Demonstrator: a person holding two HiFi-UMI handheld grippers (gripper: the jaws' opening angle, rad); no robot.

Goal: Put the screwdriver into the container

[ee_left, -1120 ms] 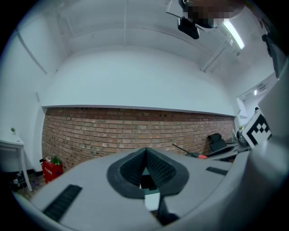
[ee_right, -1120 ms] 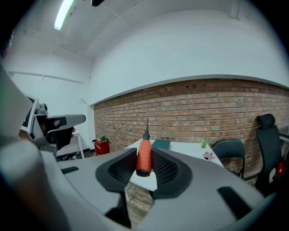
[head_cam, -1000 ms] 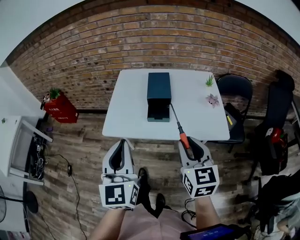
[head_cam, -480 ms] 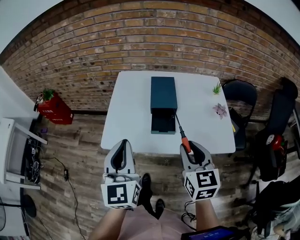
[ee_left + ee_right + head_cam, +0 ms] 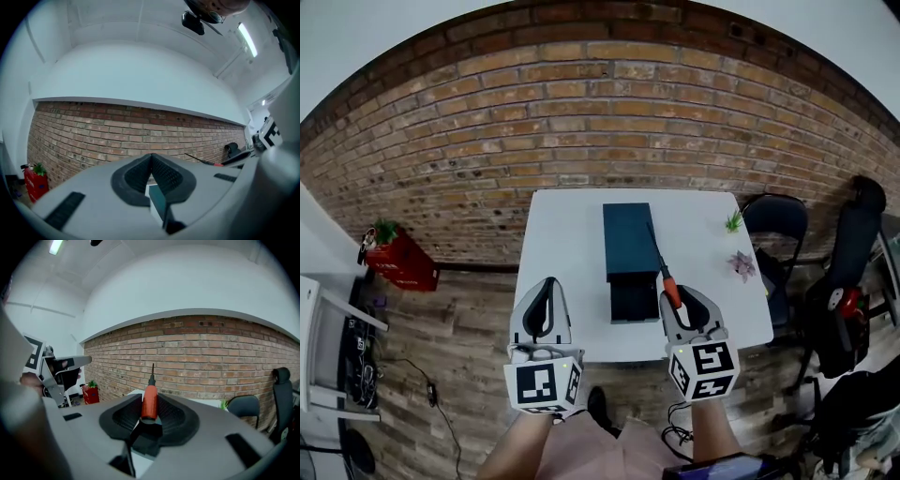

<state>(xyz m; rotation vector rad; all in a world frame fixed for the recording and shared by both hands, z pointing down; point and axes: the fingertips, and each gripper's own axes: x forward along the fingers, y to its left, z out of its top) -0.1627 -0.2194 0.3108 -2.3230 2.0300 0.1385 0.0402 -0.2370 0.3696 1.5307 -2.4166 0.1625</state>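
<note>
Carrying is judged the step in hand: the screwdriver is clamped by its orange handle in the right hand-held gripper, at centre frame over the dark container on the table. Next, the tip should be lowered inside. The left hand-held gripper is closed and empty. The pads' hold is shown plainly only in the right gripper view.

A white rectangular worktop stands on a wooden plank floor, its far edge toward the brick wall. A dark teal container lies lengthwise along its middle, with its drawer pulled out toward the near edge. Near the far right corner sits a small green plant. A pink plant sits nearer, by the right edge.
</note>
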